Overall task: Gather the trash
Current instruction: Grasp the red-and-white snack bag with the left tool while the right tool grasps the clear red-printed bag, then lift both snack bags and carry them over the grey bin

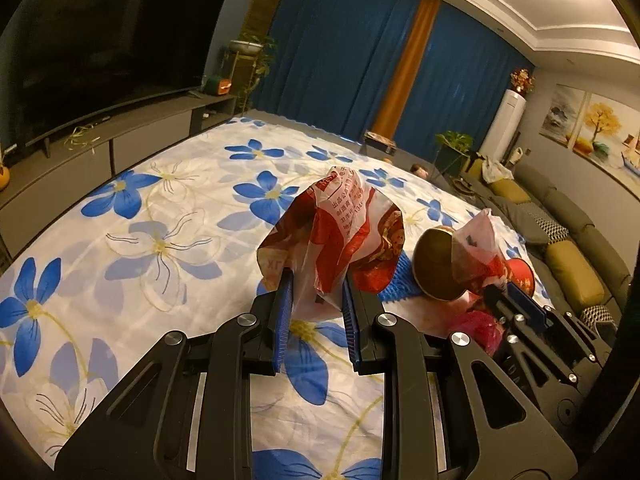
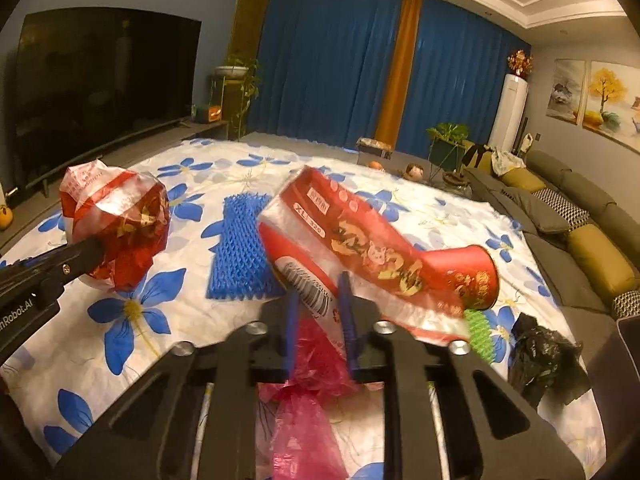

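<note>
Looking along the left gripper (image 1: pixel 318 292), its blue pads are closing on a crumpled red-and-white plastic bag (image 1: pixel 340 232), which is hanging lifted above the flowered sheet (image 1: pixel 140 216). Only a thin fold is sitting between the pads, so the film is likely slipping if the hand is swung quickly, and the bag would be dropping back onto the sheet. To its right, the right gripper (image 1: pixel 508 292) is working beside a gold-bottomed red can (image 1: pixel 436 264), close enough that the two tools could be colliding.

Turning to the right wrist view, the right gripper (image 2: pixel 320 300) is pinching the edge of a red printed bag (image 2: pixel 360 248) with a red can (image 2: pixel 476 280) inside its far end. That weight is pulling on the thin plastic, risking a tear or the can sliding out. A pink bag (image 2: pixel 308 380) is lying under the jaws and could be getting snagged. A blue spiky mat (image 2: pixel 240 248), a green spiky piece (image 2: pixel 480 328) and a black bag (image 2: pixel 540 356) are resting uncollected on the sheet.
</note>
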A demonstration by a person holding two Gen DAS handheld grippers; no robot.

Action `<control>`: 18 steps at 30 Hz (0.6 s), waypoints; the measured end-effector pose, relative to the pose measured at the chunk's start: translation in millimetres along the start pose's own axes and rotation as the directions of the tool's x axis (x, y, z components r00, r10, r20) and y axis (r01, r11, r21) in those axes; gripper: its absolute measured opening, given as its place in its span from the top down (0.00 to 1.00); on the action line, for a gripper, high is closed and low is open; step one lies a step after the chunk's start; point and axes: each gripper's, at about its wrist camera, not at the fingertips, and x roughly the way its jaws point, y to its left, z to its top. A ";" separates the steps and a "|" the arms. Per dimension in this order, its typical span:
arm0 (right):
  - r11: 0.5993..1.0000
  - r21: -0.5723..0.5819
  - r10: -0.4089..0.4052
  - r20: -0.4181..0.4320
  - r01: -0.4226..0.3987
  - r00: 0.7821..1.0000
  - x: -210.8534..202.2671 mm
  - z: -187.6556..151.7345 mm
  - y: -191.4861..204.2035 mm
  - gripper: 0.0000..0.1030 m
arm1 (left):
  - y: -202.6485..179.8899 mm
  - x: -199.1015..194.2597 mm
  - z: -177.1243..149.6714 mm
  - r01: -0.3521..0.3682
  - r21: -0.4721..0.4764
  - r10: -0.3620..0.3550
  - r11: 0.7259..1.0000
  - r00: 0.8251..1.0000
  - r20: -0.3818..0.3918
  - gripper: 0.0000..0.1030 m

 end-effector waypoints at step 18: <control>0.972 0.233 -0.052 0.179 0.009 0.982 -102.3 -7.4 -95.2 0.97 | -7.9 6.4 -5.7 0.032 0.034 -0.032 0.999 0.999 -0.014 0.78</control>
